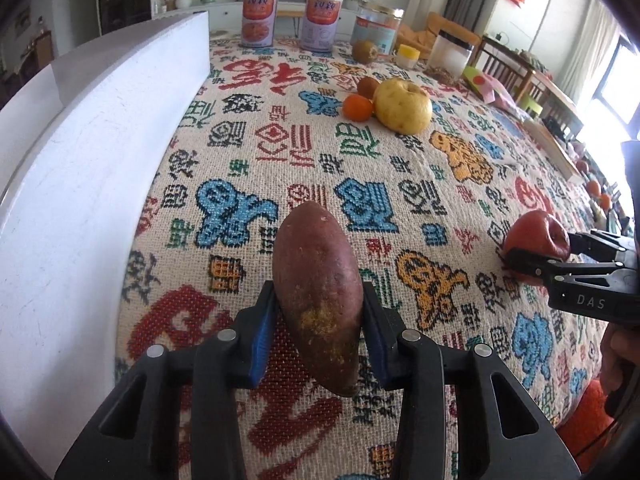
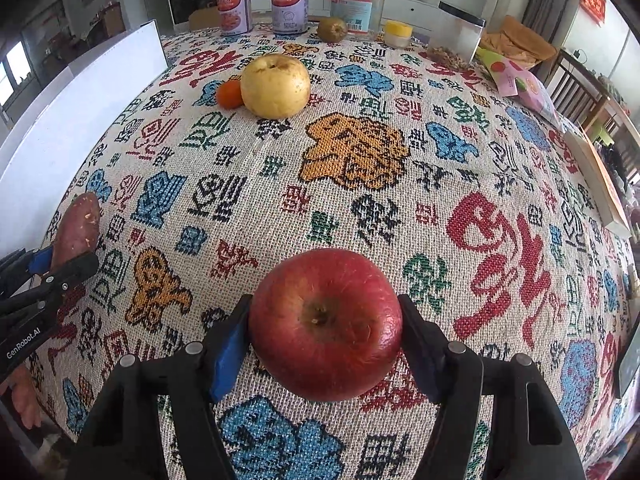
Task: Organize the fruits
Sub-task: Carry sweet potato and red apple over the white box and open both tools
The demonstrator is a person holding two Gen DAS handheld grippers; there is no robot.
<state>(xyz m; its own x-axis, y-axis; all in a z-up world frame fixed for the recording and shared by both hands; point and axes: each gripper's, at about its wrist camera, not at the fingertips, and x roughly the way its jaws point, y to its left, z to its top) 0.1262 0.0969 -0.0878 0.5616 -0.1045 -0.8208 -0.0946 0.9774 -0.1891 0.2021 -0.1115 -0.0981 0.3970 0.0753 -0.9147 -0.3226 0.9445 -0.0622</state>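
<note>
My left gripper (image 1: 318, 312) is shut on a purple-brown sweet potato (image 1: 318, 288), held above the patterned tablecloth (image 1: 280, 148). My right gripper (image 2: 326, 332) is shut on a red apple (image 2: 326, 324), stem end facing the camera. That apple (image 1: 536, 240) and the right gripper show at the right edge of the left wrist view. The sweet potato (image 2: 78, 232) shows at the left edge of the right wrist view. A yellow apple (image 1: 403, 106), an orange tangerine (image 1: 357, 107) and a kiwi (image 1: 367, 86) lie together further back. Another kiwi (image 1: 365, 51) lies near the jars.
A white box wall (image 1: 80, 160) runs along the left side of the table. Two printed cans (image 1: 258, 18) (image 1: 322, 20), a clear jar (image 1: 376, 28), a small yellow-lidded jar (image 1: 408, 55) and a plastic container (image 1: 450, 54) stand at the far edge. A pink packet (image 2: 524, 84) lies at the right.
</note>
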